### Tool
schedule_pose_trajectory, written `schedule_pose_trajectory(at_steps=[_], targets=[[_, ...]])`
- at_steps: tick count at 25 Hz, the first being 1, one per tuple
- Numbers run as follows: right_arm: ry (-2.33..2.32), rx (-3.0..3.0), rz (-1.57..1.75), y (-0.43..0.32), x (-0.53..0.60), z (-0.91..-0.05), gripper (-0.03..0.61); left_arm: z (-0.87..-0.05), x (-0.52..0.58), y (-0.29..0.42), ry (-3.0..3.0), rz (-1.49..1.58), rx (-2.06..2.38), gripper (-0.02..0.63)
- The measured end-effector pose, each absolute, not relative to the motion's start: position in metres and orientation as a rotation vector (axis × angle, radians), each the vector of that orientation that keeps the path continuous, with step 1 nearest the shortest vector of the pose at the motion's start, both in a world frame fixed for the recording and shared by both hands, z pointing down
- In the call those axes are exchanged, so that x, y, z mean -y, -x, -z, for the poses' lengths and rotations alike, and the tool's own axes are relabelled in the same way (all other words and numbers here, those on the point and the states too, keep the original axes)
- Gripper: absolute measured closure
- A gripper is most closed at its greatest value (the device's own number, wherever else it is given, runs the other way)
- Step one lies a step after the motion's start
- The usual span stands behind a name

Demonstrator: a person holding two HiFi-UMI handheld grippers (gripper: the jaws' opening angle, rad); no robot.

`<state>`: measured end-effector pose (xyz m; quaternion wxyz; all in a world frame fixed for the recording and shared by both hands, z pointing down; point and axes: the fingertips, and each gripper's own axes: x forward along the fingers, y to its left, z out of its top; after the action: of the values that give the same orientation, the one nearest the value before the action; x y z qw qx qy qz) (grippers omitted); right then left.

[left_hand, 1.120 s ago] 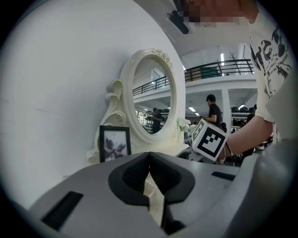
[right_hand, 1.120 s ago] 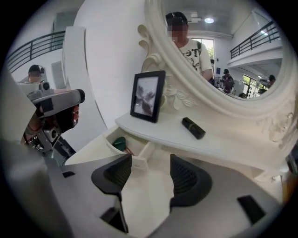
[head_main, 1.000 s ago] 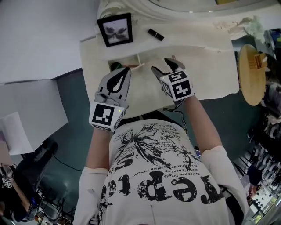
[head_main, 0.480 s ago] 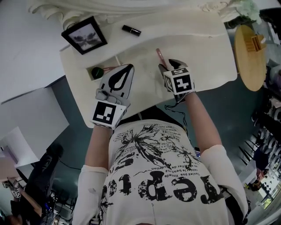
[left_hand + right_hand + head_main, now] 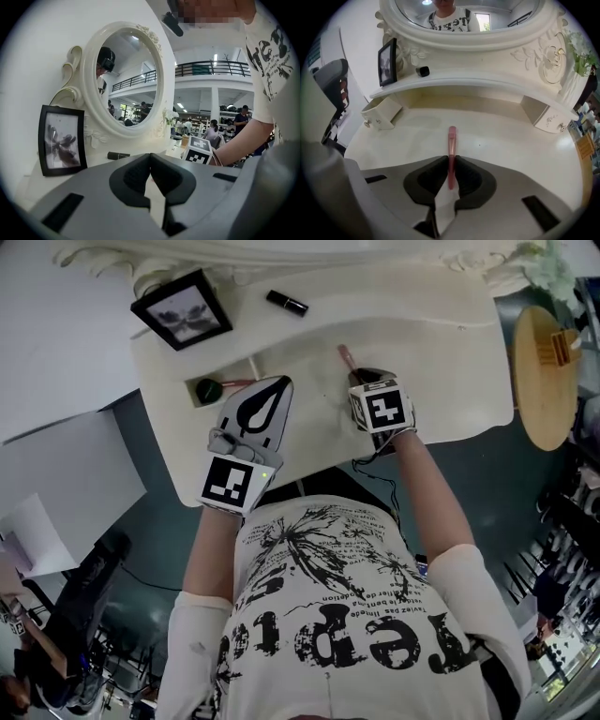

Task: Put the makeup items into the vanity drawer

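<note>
A slim pink makeup brush (image 5: 451, 138) lies on the white vanity top (image 5: 506, 150), pointing toward the mirror. My right gripper (image 5: 451, 161) is closing, with both pads against the handle end of the brush (image 5: 346, 357). In the head view that right gripper (image 5: 362, 374) sits at the table's middle. My left gripper (image 5: 280, 383) hovers shut and empty to the left, its jaws (image 5: 150, 164) meeting at the tips. The small left drawer (image 5: 195, 401) stands pulled out with a green round item (image 5: 206, 390) inside. A black lipstick (image 5: 286, 303) lies on the upper shelf.
A black picture frame (image 5: 183, 310) stands on the shelf at the left, beside the oval mirror (image 5: 126, 79). A second small drawer (image 5: 551, 121) on the right is closed. A round wooden stool (image 5: 539, 367) stands beyond the vanity's right edge.
My right gripper came down over the pink brush and its jaws closed from wide apart onto the handle. The left gripper stayed near the open drawer.
</note>
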<state>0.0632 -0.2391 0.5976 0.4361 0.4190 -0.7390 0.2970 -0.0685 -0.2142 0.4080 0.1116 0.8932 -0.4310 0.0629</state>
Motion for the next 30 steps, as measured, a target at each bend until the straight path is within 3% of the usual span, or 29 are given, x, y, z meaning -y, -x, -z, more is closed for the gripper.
schedule_pose_trajectory(at_steps=[14,30], targets=[[-0.977,1.979,-0.684,-0.032,0.244,-0.540,0.518,-0.395,0.202,0.096,-2.631,-0.262,1.323,0.601],[-0.528,2.229,-0.406,0.126,0.207,-0.478,0.518,-0.355,0.161,0.198,-2.566,-0.229,1.627,0.601]])
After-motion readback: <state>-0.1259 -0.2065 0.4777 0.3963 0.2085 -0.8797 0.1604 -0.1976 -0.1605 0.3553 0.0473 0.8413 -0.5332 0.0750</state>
